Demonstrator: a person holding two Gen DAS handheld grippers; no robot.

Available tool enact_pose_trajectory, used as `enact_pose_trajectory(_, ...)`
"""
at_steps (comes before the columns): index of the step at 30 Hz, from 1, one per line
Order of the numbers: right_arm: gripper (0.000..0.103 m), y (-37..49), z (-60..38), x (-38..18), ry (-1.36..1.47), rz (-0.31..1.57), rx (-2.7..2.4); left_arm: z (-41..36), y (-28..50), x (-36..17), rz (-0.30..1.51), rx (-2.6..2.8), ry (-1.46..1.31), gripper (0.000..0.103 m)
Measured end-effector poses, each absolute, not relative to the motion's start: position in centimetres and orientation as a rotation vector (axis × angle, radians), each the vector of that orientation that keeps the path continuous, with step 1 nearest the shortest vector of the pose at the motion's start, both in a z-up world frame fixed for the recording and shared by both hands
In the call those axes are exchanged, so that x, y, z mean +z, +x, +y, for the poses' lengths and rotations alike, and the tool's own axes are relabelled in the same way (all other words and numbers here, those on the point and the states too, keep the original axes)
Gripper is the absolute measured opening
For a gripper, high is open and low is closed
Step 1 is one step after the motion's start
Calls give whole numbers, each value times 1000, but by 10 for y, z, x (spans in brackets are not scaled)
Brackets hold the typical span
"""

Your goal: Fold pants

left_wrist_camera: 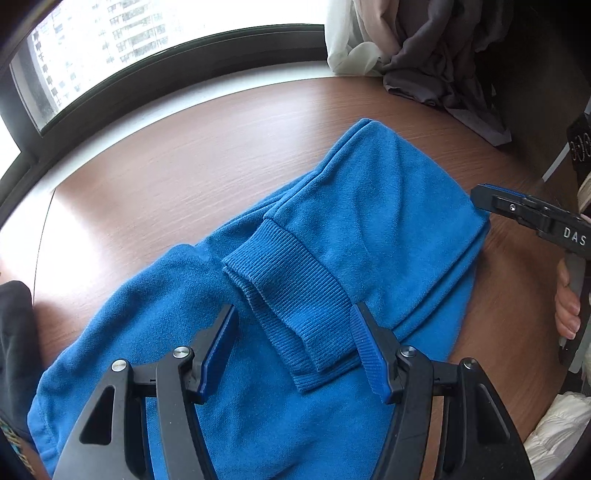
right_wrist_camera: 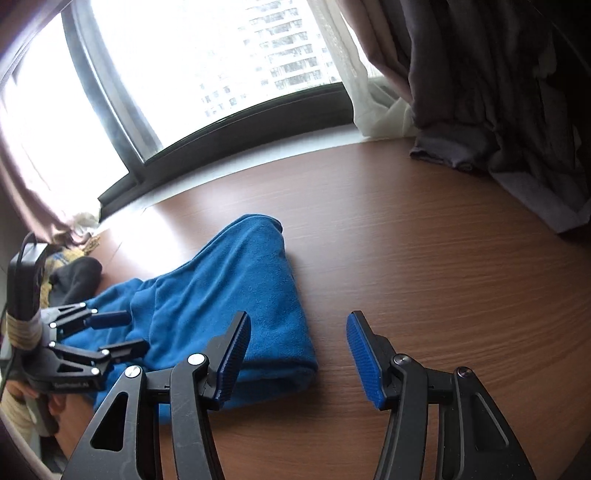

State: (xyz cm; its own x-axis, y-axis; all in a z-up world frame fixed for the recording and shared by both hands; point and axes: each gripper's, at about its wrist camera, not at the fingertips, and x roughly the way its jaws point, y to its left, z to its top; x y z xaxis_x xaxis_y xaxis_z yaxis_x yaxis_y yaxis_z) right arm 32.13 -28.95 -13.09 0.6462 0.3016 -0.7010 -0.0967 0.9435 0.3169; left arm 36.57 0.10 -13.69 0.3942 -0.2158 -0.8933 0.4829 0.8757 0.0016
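Blue fleece pants (left_wrist_camera: pixel 229 369) lie folded over on a brown wooden table (left_wrist_camera: pixel 177 162) beside a window (left_wrist_camera: pixel 110 33). In the left wrist view they fill the centre and lower half of the frame, with a ribbed cuff (left_wrist_camera: pixel 291 295) doubled back on top of the fabric. The left gripper (left_wrist_camera: pixel 293 350) hangs over the garment at the bottom of the frame, its jaws roughly half open on either side of the cuff; the blue pads (left_wrist_camera: pixel 221 343) stand clear of the cloth and grip nothing. At the right edge of that view the right gripper (left_wrist_camera: pixel 491 199) reaches in just beside the far fold of the pants, with part of a person's hand (left_wrist_camera: pixel 567 306) on its handle.

In the right wrist view the pants (right_wrist_camera: pixel 221 295) occupy the left centre of the frame, their rounded fold toward the window (right_wrist_camera: pixel 221 55). The right gripper (right_wrist_camera: pixel 299 354) sits at the bottom with jaws about half open and empty: the left pad overlaps the edge of the fabric, while the right pad (right_wrist_camera: pixel 364 362) is over bare table (right_wrist_camera: pixel 424 258). The left gripper (right_wrist_camera: pixel 118 332) appears at the left edge, above the pants. Curtains (right_wrist_camera: pixel 480 74) hang at the upper right, pooling onto the tabletop.
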Motion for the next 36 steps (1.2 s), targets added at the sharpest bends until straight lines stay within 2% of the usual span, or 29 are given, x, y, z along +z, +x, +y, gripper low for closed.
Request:
enact_pose_trajectory(4,53,333,-300,-150,362,885,227,-4,363,-136,1065,-442,317,63)
enact_pose_trajectory(7,45,336,-301,-159,410,907,254,-7,364,-136,1068,-439,317,63)
enact_pose_trajectory(10,44,335,-299,-161,409,914,261,-6,366,-137,1073,-440,304,63)
enact_pose_trajectory(14,33,335,-296,-165,426,930,290,-5,366,-137,1069,-436,295,63)
enact_pose_trajectory(16,32,335,-296,-167,442,943,292,-3,364,-137,1066,-432,288,64)
enact_pose_trajectory(20,24,337,-297,-165,444,941,287,2,362,-138,1056,-417,274,67)
enact_pose_trajectory(28,23,332,-287,-143,365,895,275,24,339,-110,928,-218,241,61)
enact_pose_trajectory(31,22,327,-280,-131,322,860,279,30,334,-115,966,-168,243,54)
enact_pose_trajectory(36,22,321,-272,-106,279,803,301,35,332,-135,1032,-132,209,50)
